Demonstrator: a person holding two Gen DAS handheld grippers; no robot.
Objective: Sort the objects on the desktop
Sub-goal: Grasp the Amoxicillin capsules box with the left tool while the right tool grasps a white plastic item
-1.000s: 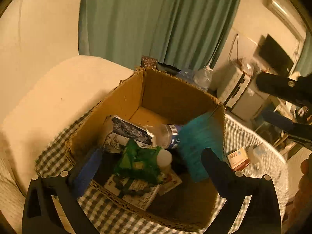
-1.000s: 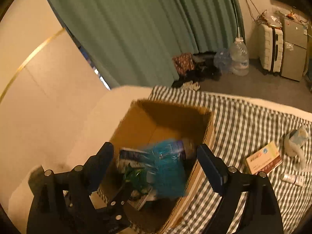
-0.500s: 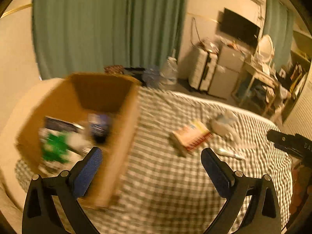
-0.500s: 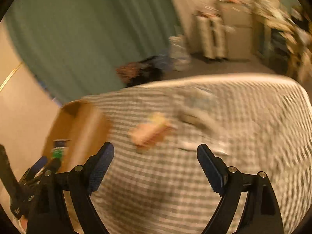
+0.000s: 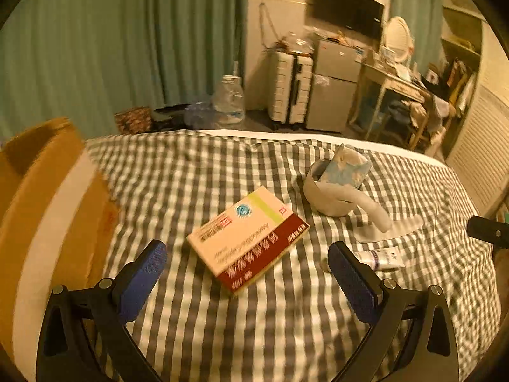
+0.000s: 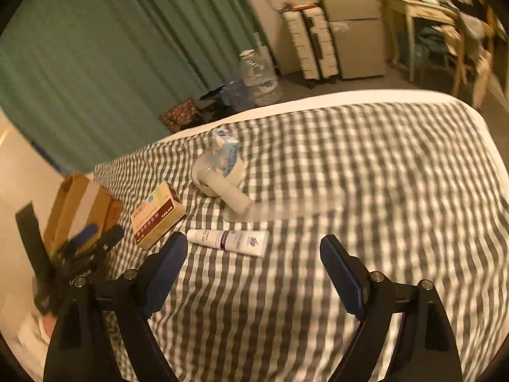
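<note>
A cream and dark-red medicine box (image 5: pixel 246 238) lies on the checked cloth (image 5: pixel 191 172) just ahead of my left gripper (image 5: pixel 246 273), which is open and empty. It also shows in the right wrist view (image 6: pixel 157 215). A white tube (image 6: pixel 227 240) lies just ahead of my right gripper (image 6: pixel 251 270), also open and empty; it shows in the left wrist view (image 5: pixel 378 259) too. A white tape roll with a blue floral packet in it (image 5: pixel 337 184) sits beyond, seen also in the right wrist view (image 6: pixel 219 168). The cardboard box (image 5: pixel 38 197) stands at the left.
The left gripper and hand (image 6: pixel 73 254) show at the left of the right wrist view. Beyond the bed edge are green curtains (image 5: pixel 127 47), water jugs (image 5: pixel 229 102), a suitcase (image 5: pixel 289 89) and a small fridge (image 5: pixel 334 86).
Both grippers have swung right, away from the cardboard box with its sorted items, and now face the loose objects on the checked cloth. Both stay open.
</note>
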